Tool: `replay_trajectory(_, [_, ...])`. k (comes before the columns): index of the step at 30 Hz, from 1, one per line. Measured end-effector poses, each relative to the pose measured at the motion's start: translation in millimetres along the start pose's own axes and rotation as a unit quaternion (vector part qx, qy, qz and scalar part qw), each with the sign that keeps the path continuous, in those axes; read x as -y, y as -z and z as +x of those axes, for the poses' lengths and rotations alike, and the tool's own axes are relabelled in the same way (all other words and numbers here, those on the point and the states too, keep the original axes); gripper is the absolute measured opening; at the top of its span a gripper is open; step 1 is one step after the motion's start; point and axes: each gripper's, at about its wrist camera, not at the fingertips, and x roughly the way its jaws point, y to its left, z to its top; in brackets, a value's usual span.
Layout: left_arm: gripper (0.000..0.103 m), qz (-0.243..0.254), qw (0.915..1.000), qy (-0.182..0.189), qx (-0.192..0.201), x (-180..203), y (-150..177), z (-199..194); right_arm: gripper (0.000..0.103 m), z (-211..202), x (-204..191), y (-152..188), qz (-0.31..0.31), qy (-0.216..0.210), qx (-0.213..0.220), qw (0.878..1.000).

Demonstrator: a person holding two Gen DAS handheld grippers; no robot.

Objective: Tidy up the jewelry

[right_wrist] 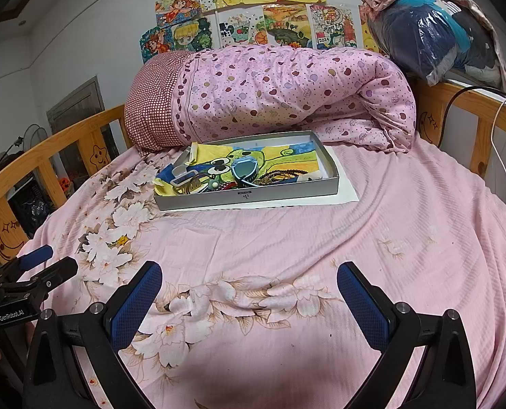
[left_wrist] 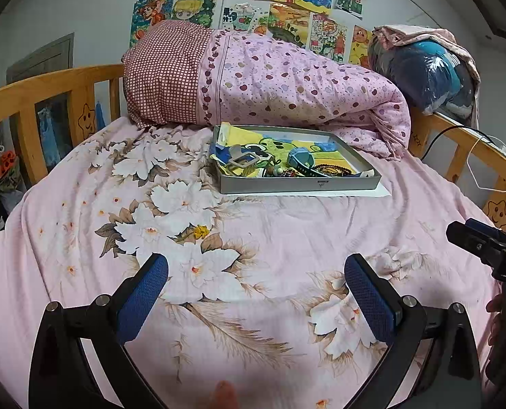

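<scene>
Both the left claw (left_wrist: 256,272) and right claw (right_wrist: 249,279) gape empty; "GenRobot.AI" marks the left one.

Landmark: shallow grey metal tray (right_wrist: 249,198), on flat white paper sheet (right_wrist: 346,192), on pink floral bedsheet (right_wrist: 372,238). In tray: blue-strapped wristwatch (right_wrist: 244,170), dark beaded bracelet (right_wrist: 287,174). Behind tray: rolled pink dotted quilt (right_wrist: 287,92). Both grippers before it, apart.

A grey tray (left_wrist: 297,184) of jewelry is seen on the bed (left_wrist: 287,238), well apart from the left hand-held gripper (left_wrist: 256,272), whose jaws are spread wide.
</scene>
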Motion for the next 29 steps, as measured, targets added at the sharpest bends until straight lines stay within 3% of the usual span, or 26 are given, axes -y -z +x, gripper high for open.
replay_trajectory(29, [0.101,0.024,0.9997,0.003,-0.001,7.4,3.5,-4.0,0.103,0.1,1.8,1.1,0.002,0.000,-0.003,1.000])
